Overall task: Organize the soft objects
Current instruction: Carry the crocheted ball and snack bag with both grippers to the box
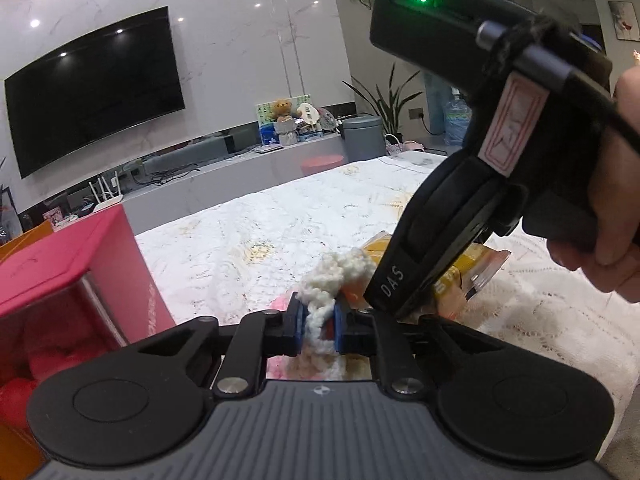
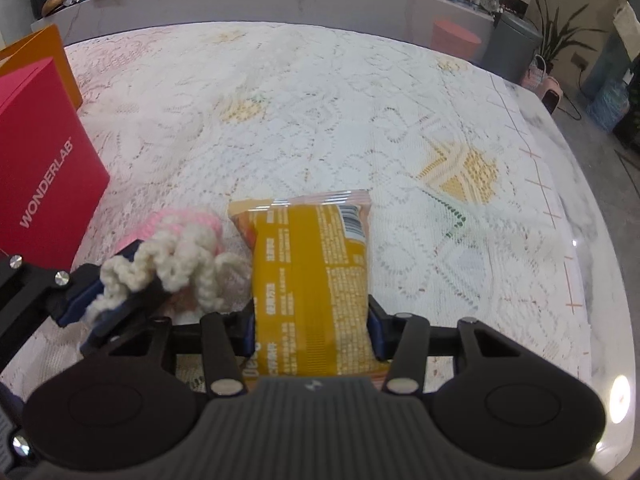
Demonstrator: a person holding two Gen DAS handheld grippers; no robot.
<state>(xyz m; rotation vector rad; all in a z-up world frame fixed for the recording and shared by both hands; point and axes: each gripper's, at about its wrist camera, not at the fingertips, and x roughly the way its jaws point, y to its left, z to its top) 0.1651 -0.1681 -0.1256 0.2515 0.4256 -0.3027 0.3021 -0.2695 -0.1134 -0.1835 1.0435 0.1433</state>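
A crocheted soft piece, cream yarn (image 1: 336, 276) over pink (image 2: 188, 220), lies on the lace-covered table. My left gripper (image 1: 320, 326) is shut on its cream ruffle, the blue pads squeezing the yarn; the right wrist view shows the same grip (image 2: 110, 300) at the lower left. Right beside it, my right gripper (image 2: 312, 328) is shut on a yellow snack packet (image 2: 312, 260), pads pressing both long sides. In the left wrist view that gripper's body slants down from the upper right in a person's hand (image 1: 600, 232), with the packet (image 1: 480, 268) partly hidden behind it.
A pink box marked WONDERLAB (image 2: 40, 168) stands at the table's left, open towards me with red soft things inside (image 1: 52, 344). An orange box (image 2: 40, 46) is behind it. The white lace cloth (image 2: 340, 100) stretches far ahead; the table edge (image 2: 576, 200) curves on the right.
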